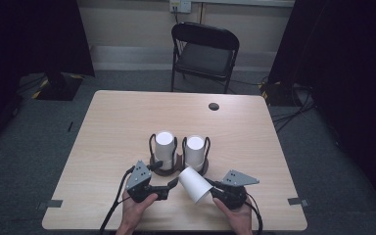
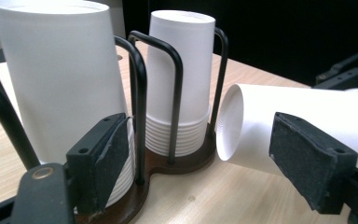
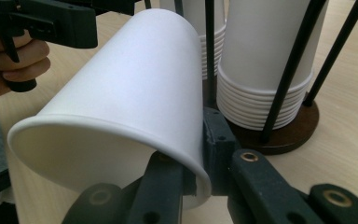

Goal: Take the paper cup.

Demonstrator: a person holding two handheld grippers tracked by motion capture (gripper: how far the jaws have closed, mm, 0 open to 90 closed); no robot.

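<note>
Fingers of the right gripper (image 1: 214,192) are pinched on the rolled rim of a plain white paper cup (image 1: 195,184), one black jaw inside the mouth and one outside, as the right gripper view shows close up (image 3: 200,154). Fingers of the left gripper (image 1: 174,182) stand apart with nothing pressed between the pads; in the left gripper view one pad (image 2: 103,156) sits in front of the nearer stack and the other (image 2: 310,158) in front of the loose cup's wall (image 2: 279,100), and I cannot tell whether it touches.

That cup is smooth, unprinted and tapered, lying on its side above the pale wooden table (image 1: 127,117), its closed narrow base aimed at the left gripper and its wide mouth at the right one. It hangs just in front of a dark brown double-ring cup holder with black wire hoops (image 1: 180,166), which carries two upright stacks of white paper cups, the left stack (image 1: 164,147) and the right stack (image 1: 195,151).

From the high view come the layout, both of the person's hands at the near edge, and a black folding chair (image 1: 204,54) beyond the table. Nested rims at the foot of each stack (image 3: 256,109) appear in the gripper views, and the recessed bottom of the loose cup (image 2: 228,123) is seen from the left gripper view
</note>
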